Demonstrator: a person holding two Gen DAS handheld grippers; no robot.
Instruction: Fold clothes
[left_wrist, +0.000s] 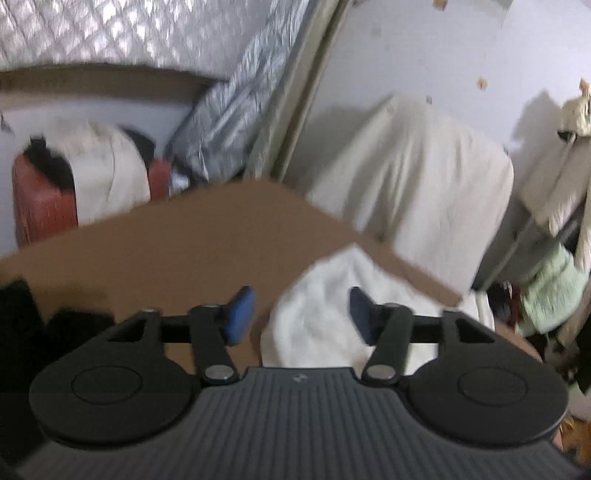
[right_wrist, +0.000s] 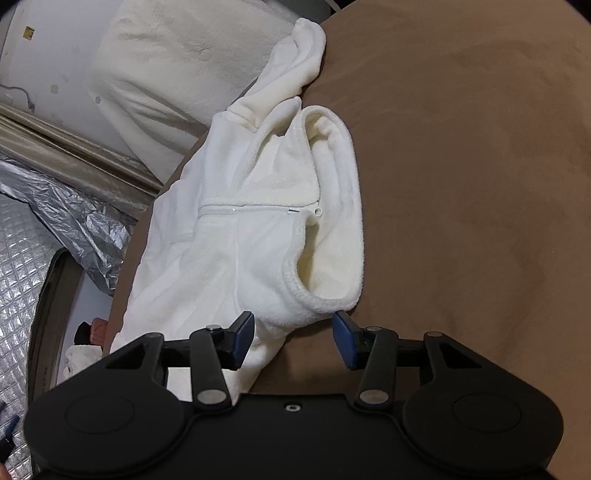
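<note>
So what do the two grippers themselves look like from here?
Both match. The left gripper has a grey ribbed body, two round black discs, black linkage arms with silver pivot pins, and blue pads. The right gripper has the same black discs, arms and blue pads, with a smooth black body.

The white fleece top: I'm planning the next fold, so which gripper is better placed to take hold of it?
Probably the right gripper: its open jaws sit right at the collar of the white fleece top. The left gripper is open too, seemingly hanging above the cloth.
</note>
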